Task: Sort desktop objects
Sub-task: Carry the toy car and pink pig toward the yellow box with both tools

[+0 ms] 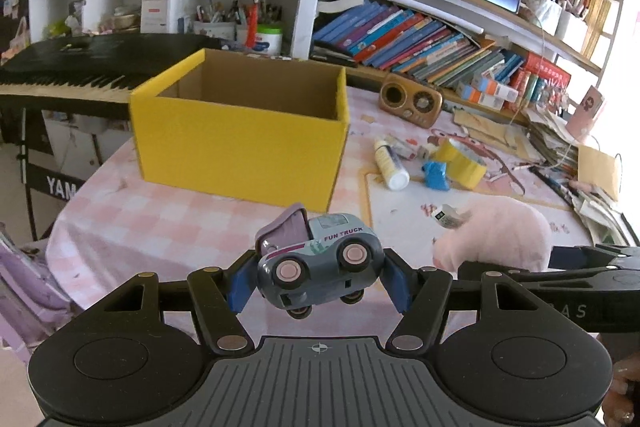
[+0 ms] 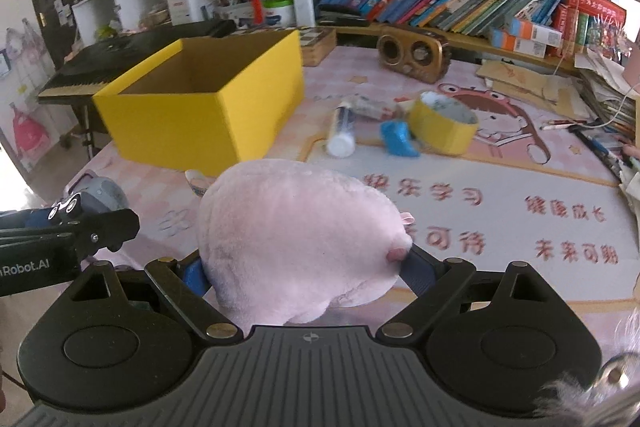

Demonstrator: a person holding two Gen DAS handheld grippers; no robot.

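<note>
Plush pink pig (image 2: 296,239) squashes softly in my right tongs (image 2: 308,273); left tongs (image 1: 316,285) clamp the hard, slick toy truck (image 1: 320,263) end to end.

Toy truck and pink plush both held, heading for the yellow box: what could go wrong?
1. The toy truck sits tilted in the left gripper, pinched on its rounded ends; it may slip out.
2. The pink plush bulges past the right gripper and might snag the yellow box rim.
3. Both grippers sit close together and could collide.
</note>
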